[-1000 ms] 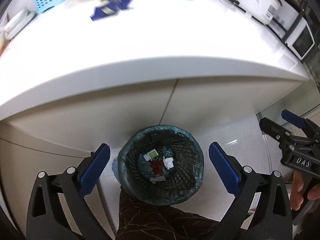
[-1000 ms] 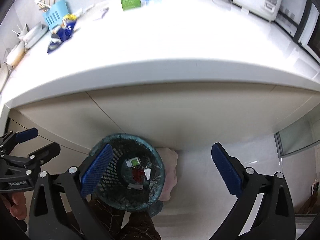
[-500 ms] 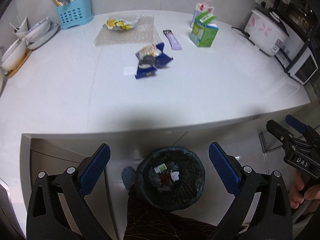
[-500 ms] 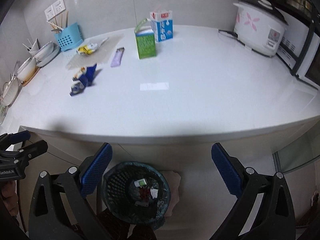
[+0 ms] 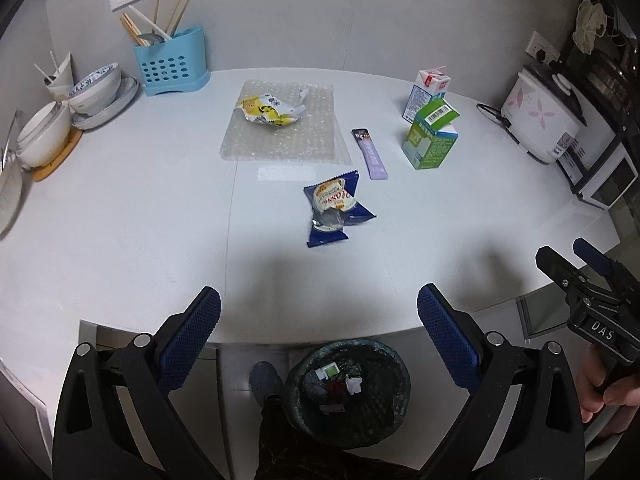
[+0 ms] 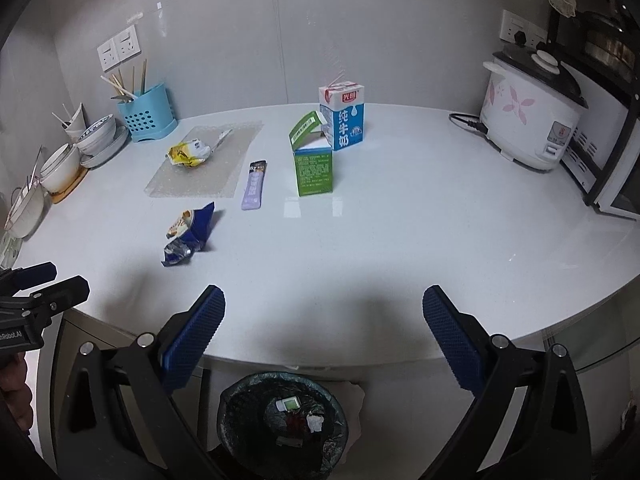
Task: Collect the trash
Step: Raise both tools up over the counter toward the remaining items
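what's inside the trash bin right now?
The trash bin on the floor below the counter edge holds a small green-and-white packet, a crumpled white scrap and something dark red. Anything beneath those pieces is hidden.

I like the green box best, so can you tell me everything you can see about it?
The green box is a small carton, cardboard by the look of it, standing upright on the white counter. Its top flap is flipped open and carries a barcode; small print covers the front, too small to read. Its side panel looks paler in the left wrist view. Just behind it stands a blue and white milk carton; whether they touch is unclear. A purple sachet lies to its left, apart.
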`<state>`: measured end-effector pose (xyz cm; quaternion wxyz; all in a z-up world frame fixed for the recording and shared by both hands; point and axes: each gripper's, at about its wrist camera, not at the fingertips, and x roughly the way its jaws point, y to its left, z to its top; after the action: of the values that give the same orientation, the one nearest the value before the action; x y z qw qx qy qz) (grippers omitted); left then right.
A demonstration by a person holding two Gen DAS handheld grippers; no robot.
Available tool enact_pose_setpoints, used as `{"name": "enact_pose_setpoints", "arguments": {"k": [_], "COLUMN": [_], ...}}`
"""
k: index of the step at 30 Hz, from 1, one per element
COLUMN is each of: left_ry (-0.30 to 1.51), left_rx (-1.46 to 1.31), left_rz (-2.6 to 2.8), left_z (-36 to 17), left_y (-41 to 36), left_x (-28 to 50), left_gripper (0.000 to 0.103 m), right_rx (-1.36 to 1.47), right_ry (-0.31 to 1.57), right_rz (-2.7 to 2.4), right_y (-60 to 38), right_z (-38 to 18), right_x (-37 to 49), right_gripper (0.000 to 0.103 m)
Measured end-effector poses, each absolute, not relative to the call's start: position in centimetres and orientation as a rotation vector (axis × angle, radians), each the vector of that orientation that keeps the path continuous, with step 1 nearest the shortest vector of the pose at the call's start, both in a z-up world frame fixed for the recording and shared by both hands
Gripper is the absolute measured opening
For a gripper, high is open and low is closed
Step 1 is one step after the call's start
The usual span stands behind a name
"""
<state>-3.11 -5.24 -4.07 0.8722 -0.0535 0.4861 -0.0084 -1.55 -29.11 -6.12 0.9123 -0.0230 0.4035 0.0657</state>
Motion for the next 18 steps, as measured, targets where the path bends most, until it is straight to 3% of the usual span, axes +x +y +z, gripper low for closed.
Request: {"name": "enact_pose_setpoints", "arguments": {"k": [18], "left_ry": [1.034], "left_rx": [-0.128], "left_rz": [0.024], "left_z": [-3.4], "left_y": [1.2], "left_x": [7.3], "left_gripper": [0.097], "right_rx": [-0.039], "right_ry": [0.833], "right_rz": [0.115], "right_y": [-25.5], "right_z": [-5.3], "right_x": [7.7], "right_gripper": [0.095]}}
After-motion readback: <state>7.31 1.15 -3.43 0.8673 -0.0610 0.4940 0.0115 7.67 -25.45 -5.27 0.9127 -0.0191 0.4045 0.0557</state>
